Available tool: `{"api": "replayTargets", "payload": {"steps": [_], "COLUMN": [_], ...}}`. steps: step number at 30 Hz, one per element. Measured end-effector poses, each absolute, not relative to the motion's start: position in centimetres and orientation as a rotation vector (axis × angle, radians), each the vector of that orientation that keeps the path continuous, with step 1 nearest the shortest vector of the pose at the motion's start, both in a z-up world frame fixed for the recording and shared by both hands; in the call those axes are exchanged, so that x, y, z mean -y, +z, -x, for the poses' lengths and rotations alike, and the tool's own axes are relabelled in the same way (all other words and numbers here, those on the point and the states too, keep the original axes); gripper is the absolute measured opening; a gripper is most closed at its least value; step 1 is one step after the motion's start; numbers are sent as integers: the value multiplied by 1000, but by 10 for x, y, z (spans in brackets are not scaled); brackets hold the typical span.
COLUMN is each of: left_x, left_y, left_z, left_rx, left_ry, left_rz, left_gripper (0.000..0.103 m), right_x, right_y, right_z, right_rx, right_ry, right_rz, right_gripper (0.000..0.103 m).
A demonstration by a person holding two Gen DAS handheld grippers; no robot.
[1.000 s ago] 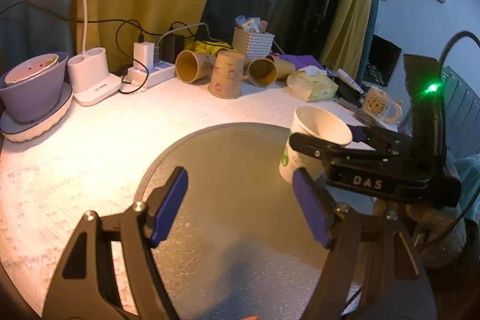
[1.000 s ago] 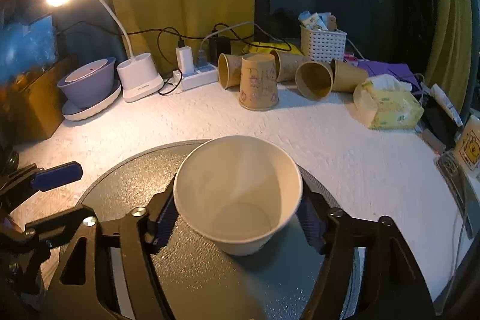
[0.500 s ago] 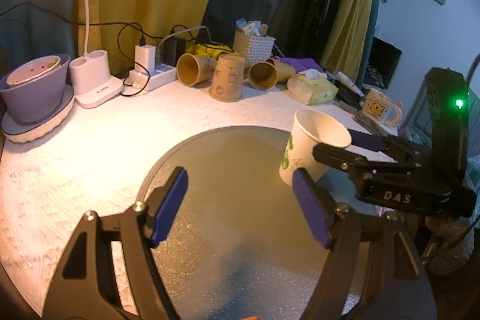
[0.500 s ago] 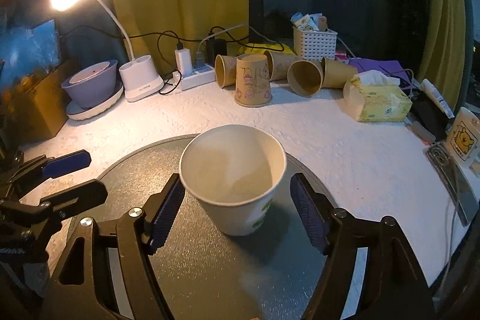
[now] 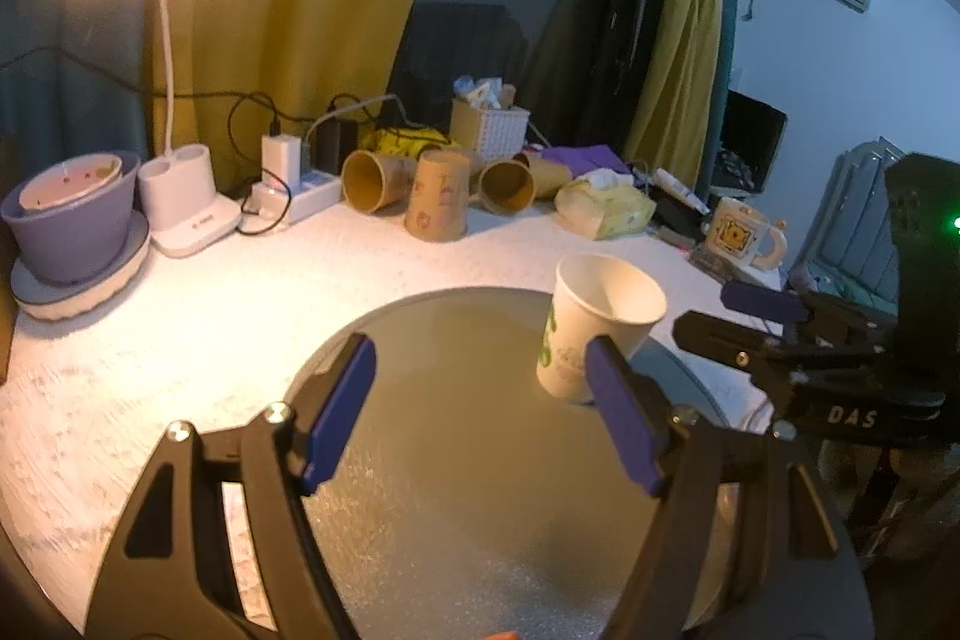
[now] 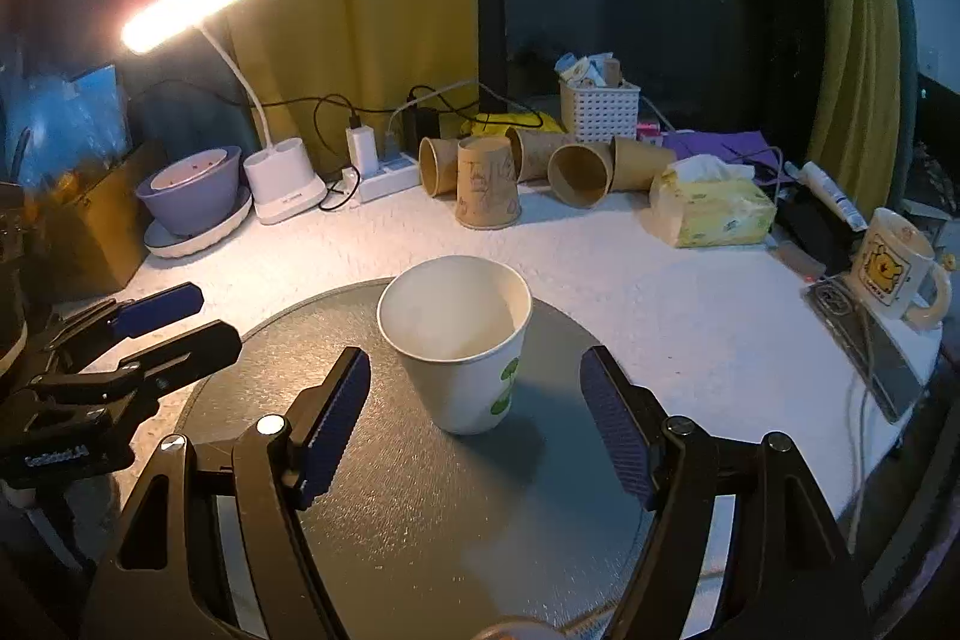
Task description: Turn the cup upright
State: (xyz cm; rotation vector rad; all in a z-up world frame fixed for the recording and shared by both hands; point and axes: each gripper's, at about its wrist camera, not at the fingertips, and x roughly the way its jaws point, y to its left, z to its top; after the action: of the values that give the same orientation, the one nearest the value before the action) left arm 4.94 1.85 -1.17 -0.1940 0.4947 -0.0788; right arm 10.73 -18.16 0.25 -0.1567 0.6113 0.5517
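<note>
A white paper cup with a green print stands upright, mouth up, on a round grey mat. It also shows in the left wrist view, at the mat's right side. My right gripper is open and empty, its fingertips a little short of the cup on either side. My left gripper is open and empty over the mat, left of the cup. Each gripper shows in the other's view, the right one and the left one.
At the back of the white table stand several brown paper cups, a lit desk lamp, a purple bowl, a power strip, a white basket and a tissue pack. A bear mug stands at the right edge.
My right gripper has let go of the cup, opened and drawn back from it. The cup now stands free on the mat. My left gripper has hardly moved.
</note>
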Motion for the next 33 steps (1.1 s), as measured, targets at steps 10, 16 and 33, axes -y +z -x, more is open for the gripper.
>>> {"api": "replayTargets", "payload": {"steps": [10,16,33], "left_x": [-8,-5,10], "left_y": [8,19,40], "left_z": [-31,-20,5], "left_rx": [-384,-329,-223], "left_ry": [-133,-137,-167], "left_rz": [156,140,95], "left_gripper": [85,85,85], "right_x": [196,203,217], "right_y": [27,39,61], "right_z": [-83,-66,-28], "right_rx": [-543,-496,-391], "right_ry": [514,482,429], "right_rz": [132,132,113], "right_gripper": [76,76,76]}}
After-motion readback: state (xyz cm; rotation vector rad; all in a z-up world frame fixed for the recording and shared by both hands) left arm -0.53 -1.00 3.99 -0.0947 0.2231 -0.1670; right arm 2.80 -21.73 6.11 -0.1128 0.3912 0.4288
